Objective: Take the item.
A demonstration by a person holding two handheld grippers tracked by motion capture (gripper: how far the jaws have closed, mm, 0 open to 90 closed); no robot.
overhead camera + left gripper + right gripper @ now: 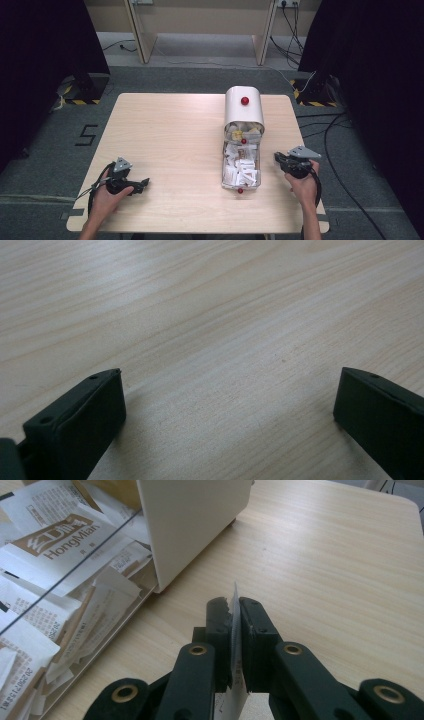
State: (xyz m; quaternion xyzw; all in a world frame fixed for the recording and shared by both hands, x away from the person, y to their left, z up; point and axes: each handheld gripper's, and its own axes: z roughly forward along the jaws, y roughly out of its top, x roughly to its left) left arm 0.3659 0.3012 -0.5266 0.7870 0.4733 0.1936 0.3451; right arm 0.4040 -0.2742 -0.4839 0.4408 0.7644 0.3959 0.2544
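A white rounded box (243, 107) with a red knob stands right of the table's middle. Its clear drawer (241, 167) is pulled out toward me and holds several white and brown sachets (55, 545). To the right of the drawer, my right gripper (277, 157) is shut on a thin white sachet (234, 592), held edge-on between the jaws of that gripper (234, 605). Near the table's front left, my left gripper (145, 184) rests low over bare wood. In its own view that gripper (227, 390) is open wide with nothing between the jaws.
The wooden table (165, 130) is bare to the left of the box. The white box wall (190, 520) and the drawer's clear side (75, 575) are close to the right gripper's left. Cables lie on the floor (325, 130) beyond the right edge.
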